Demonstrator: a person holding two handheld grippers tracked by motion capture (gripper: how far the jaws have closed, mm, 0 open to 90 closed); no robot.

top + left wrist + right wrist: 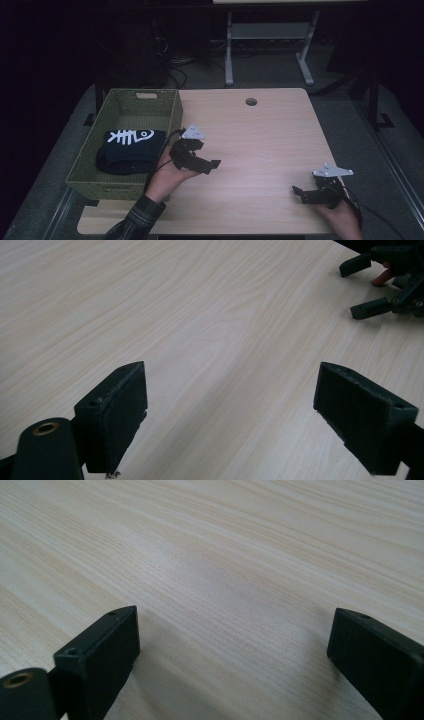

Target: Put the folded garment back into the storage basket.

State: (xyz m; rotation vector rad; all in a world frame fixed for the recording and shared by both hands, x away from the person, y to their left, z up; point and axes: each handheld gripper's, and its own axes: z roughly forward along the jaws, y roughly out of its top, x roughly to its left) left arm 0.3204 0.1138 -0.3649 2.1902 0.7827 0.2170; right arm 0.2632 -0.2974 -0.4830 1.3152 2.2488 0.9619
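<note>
Table (pixel 260 135): light wood, centre of the high view, its surface bare apart from the two grippers.

Basket (pixel 172 117): green, woven, left of frame at the table's left edge.

Garment (pixel 127 150): black folded cloth with a white fish-bone print, lying inside the basket, lower half.

Left gripper (pixel 212 165): centre-left of frame, just beside the basket's right wall, jaws spread wide and holding nothing; its own view shows bare wood between them.

Right gripper (pixel 298 192): lower right of frame, well apart from the basket, jaws likewise released and empty.

Status: the garment is already stowed. Judged complete or nearly so; nothing else awaits packing.
</note>
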